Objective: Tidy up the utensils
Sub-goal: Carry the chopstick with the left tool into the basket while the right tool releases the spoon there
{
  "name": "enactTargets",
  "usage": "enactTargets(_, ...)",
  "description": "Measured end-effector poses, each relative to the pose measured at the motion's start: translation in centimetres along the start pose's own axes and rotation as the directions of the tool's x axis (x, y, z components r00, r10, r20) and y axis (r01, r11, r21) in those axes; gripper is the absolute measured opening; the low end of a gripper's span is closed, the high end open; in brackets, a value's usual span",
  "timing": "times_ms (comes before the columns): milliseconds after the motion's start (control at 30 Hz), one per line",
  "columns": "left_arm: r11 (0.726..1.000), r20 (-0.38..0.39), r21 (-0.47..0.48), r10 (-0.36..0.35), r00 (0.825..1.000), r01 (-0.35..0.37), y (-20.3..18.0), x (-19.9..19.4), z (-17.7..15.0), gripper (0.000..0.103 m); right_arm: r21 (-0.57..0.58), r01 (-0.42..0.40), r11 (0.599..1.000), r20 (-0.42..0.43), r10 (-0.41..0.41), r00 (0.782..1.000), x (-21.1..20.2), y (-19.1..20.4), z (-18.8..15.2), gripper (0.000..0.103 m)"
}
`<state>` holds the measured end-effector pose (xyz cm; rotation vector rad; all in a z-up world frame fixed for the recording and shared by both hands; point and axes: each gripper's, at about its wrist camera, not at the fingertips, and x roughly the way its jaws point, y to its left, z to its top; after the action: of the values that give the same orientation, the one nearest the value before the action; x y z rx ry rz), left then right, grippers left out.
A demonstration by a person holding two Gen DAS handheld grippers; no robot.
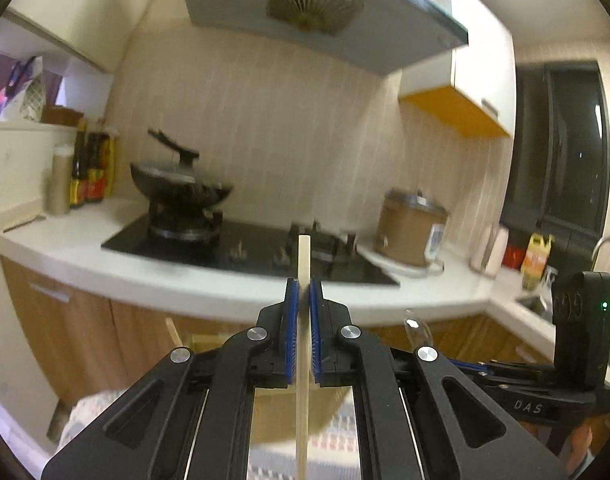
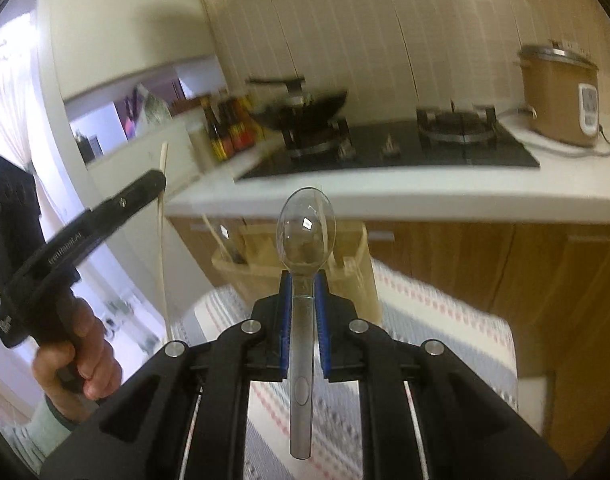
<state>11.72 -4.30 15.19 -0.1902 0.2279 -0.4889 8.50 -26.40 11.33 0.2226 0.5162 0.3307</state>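
Note:
My left gripper [image 1: 303,286] is shut on a pale wooden chopstick [image 1: 303,264] that stands upright between the blue pads, held in the air. My right gripper [image 2: 303,280] is shut on the handle of a clear plastic spoon [image 2: 306,232], bowl pointing forward and up. A beige utensil holder [image 2: 345,264] with compartments stands just beyond the spoon on a patterned cloth [image 2: 445,320]; it holds a few utensils. The left gripper with its chopstick [image 2: 161,216] shows at the left of the right wrist view. The right gripper [image 1: 577,340] shows at the right of the left wrist view.
A white countertop [image 1: 85,248] carries a black gas hob [image 1: 241,248] with a wok [image 1: 181,188], sauce bottles [image 1: 91,168] at the left and a brown rice cooker [image 1: 409,228] at the right. A sink [image 1: 533,304] is far right. Wooden cabinets [image 2: 505,272] stand below.

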Motion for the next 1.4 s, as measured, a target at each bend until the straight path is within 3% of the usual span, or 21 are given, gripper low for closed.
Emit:
enactTargets(233, 1.0, 0.162, -0.006, -0.025, 0.987, 0.027, 1.6, 1.1, 2.4, 0.004, -0.003, 0.001, 1.0, 0.173, -0.001, 0.985, 1.2, -0.1, 4.6, 0.009)
enactTargets(500, 0.992, 0.296, 0.056, 0.09, 0.951, -0.111, 3.2, 3.9, 3.7, 0.004, 0.002, 0.076, 0.997, 0.268, -0.074, 0.961, 4.4, -1.4, 7.8, 0.009)
enactTargets(900, 0.986, 0.267, -0.033, 0.164, 0.95, -0.161, 8.2, 7.7, 0.7, 0.004, -0.004, 0.079, 0.997, 0.232, -0.076, 0.97, 10.4, -3.1, 5.6, 0.009)
enactTargets(1267, 0.99, 0.209, -0.041, 0.141, 0.968, -0.136, 9.0, 7.4, -1.9, 0.005, -0.048, 0.078, 0.996, 0.205, -0.066, 0.976, 11.0, -2.6, 2.7, 0.01)
enactTargets(1333, 0.991, 0.192, -0.052, 0.131, 0.973, -0.123, 9.2, 6.9, -2.0, 0.011, -0.061, 0.079, 0.995, 0.191, -0.066, 0.979, 10.6, -2.3, 2.2, 0.01)
enactTargets(1400, 0.991, 0.182, -0.056, 0.13, 0.975, -0.121, 9.3, 6.3, -2.1, 0.026, -0.061, 0.074, 0.995, 0.183, -0.062, 0.981, 10.2, -2.1, 1.9, 0.01)
